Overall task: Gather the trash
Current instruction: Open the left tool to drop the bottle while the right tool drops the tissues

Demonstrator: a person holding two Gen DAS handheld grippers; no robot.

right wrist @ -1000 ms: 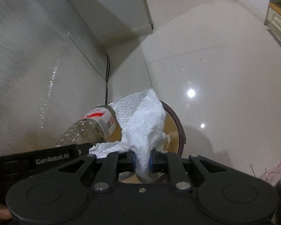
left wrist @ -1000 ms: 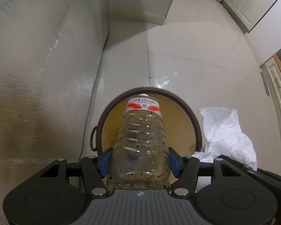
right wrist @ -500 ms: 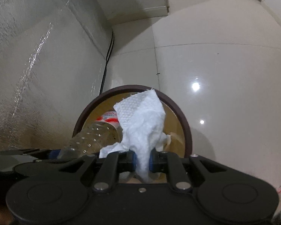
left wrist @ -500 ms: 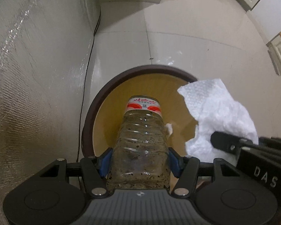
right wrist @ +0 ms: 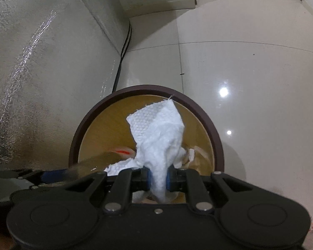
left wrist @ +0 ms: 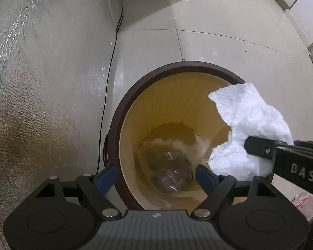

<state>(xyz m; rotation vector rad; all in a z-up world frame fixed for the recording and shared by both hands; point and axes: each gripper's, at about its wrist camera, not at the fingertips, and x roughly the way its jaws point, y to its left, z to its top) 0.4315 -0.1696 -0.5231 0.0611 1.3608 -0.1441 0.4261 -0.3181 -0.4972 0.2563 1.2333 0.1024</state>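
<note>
Now the left gripper (left wrist: 156,176) is hanging above the bin (left wrist: 135,95), its jaws standing wide apart after just opening, with nothing pressed between the blue pads (left wrist: 106,178). Below them, inside the bin, the bottle (left wrist: 169,166) is showing blurred against the yellow wall, clear of both pads. At the bin's right side, the right gripper (right wrist: 158,178) is pinching the paper towel (right wrist: 158,137), jaws nearly closed on its bunched lower end, while the loose upper part is fanning out over the bin's mouth. Left of the bin, a silvery textured wall (left wrist: 41,83) is rising, a thin cable (left wrist: 108,83) running down along its foot. Around the bin, the pale tiled floor (right wrist: 250,73) is shining with light reflections.
</note>
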